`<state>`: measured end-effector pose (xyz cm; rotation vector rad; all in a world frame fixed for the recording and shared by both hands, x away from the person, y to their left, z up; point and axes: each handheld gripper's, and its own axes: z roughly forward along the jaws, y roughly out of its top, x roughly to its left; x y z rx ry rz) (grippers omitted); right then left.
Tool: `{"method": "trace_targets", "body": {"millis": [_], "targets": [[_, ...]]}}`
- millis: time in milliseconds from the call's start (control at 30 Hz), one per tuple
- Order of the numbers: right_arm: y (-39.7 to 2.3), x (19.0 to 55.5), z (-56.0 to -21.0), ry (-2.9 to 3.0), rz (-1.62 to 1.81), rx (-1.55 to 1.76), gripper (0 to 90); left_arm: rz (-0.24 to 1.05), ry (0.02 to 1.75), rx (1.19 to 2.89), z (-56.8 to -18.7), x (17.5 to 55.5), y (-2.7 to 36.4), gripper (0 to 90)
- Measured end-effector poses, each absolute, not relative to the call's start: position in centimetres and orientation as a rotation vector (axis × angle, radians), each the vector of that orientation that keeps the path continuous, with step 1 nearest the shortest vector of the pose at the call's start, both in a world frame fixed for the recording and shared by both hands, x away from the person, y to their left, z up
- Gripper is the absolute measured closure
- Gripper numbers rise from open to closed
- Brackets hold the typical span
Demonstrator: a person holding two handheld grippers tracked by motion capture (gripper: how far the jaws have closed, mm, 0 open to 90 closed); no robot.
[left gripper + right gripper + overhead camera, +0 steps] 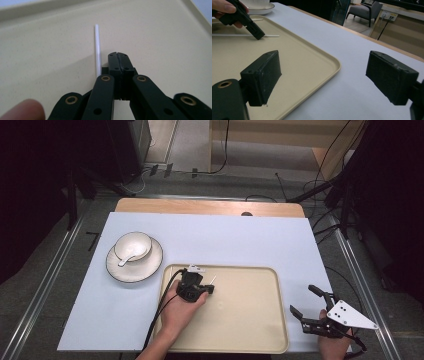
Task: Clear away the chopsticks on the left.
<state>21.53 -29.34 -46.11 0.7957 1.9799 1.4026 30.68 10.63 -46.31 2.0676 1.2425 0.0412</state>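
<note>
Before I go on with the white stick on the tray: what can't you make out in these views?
- Left gripper and white stick: jaws shut, but gripped or only alongside is unclear; the jaw arms cover its near end in the left gripper view.
- High view: the hand hides most of the stick on the tray.
- Spoon in the bowl: too small for detail.

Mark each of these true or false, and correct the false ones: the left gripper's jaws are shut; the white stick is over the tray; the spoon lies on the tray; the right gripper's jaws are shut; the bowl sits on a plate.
1. The left gripper has its jaws shut. True.
2. The white stick is over the tray. True.
3. The spoon lies on the tray. False: it rests in the bowl.
4. The right gripper has its jaws shut. False: they stand wide apart with nothing between them.
5. The bowl sits on a plate. True.
</note>
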Motion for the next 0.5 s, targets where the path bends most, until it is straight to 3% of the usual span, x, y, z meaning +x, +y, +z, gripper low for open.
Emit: {"method": "trace_targets", "body": {"millis": [500], "targets": [[-29.3, 21.5, -46.1, 1.983, 1.404, 0.8, 13.0, 0.125, 1.359, 2.006, -46.1, 31.9, 13.7, 90.0]]}}
